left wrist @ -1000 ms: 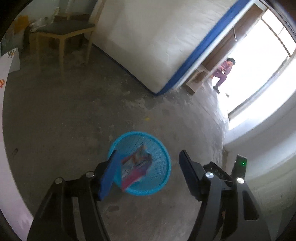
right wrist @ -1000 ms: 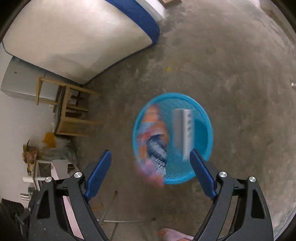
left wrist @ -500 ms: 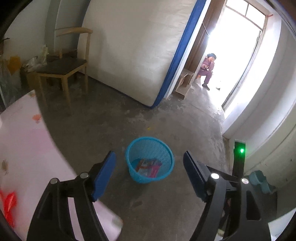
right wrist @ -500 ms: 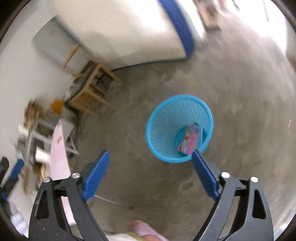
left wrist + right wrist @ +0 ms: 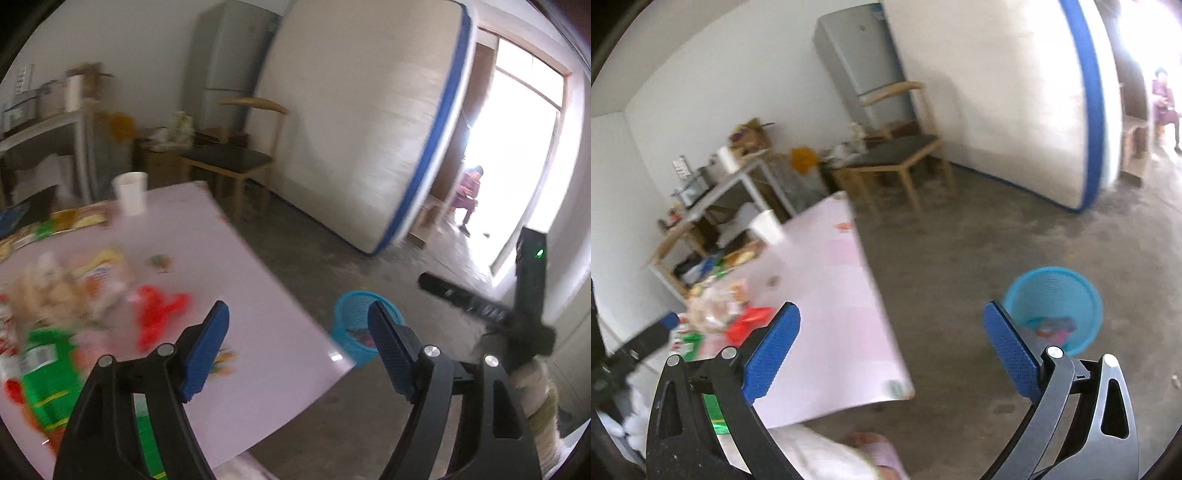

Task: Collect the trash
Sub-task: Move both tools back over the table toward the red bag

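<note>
A blue mesh basket (image 5: 1054,304) stands on the concrete floor with colourful wrappers in it; it also shows in the left wrist view (image 5: 351,317). A pink table (image 5: 221,280) holds trash: a red wrapper (image 5: 159,314), a green packet (image 5: 44,373), an orange-and-white packet (image 5: 99,271) and a white paper cup (image 5: 130,192). The table (image 5: 831,295) and the cup (image 5: 766,226) also show in the right wrist view. My left gripper (image 5: 299,350) is open and empty above the table's near corner. My right gripper (image 5: 892,350) is open and empty above the table's edge.
A wooden chair (image 5: 240,158) stands beyond the table, beside a mattress (image 5: 354,122) leaning on the wall. A grey fridge (image 5: 860,62) and a cluttered shelf (image 5: 713,188) are at the back. A person (image 5: 467,192) sits in the bright doorway.
Both grippers have swung up and away from the basket toward the table. The wrappers that were falling a second ago now lie in the basket. Both jaws stay open.
</note>
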A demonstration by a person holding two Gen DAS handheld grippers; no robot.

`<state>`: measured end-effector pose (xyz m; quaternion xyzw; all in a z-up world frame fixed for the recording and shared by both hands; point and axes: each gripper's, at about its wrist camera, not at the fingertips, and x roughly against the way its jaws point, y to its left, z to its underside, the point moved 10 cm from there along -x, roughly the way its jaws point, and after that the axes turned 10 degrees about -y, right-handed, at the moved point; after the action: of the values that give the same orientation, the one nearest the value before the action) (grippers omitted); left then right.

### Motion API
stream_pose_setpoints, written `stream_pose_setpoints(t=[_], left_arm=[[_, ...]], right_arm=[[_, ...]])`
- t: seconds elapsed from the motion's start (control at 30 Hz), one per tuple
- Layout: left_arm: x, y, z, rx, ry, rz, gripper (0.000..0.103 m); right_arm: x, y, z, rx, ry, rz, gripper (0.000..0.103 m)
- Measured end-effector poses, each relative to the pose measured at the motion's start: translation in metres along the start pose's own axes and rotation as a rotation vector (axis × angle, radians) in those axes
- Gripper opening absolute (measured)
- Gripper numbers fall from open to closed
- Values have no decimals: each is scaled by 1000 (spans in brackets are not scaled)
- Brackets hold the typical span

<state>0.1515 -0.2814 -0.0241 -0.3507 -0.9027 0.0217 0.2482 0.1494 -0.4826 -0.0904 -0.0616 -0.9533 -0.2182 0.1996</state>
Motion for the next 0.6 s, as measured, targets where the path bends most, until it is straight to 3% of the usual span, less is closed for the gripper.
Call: stream_pose_setpoints(t=[0.1,0.23,0.4,0.6], left_arm=[[30,41,10,40,-38,-80,75],[64,102,37,207,-62,-160,75],[73,140,76,362,-2,-164,73],[62,172,103,438,34,-222,59]], right_arm=[[1,35,5,11,34,-65,96],[-7,75,16,-15,96,-155,96],[-20,108,35,-39,168,-206,96],[-33,138,50,-37,238,-245,96]])
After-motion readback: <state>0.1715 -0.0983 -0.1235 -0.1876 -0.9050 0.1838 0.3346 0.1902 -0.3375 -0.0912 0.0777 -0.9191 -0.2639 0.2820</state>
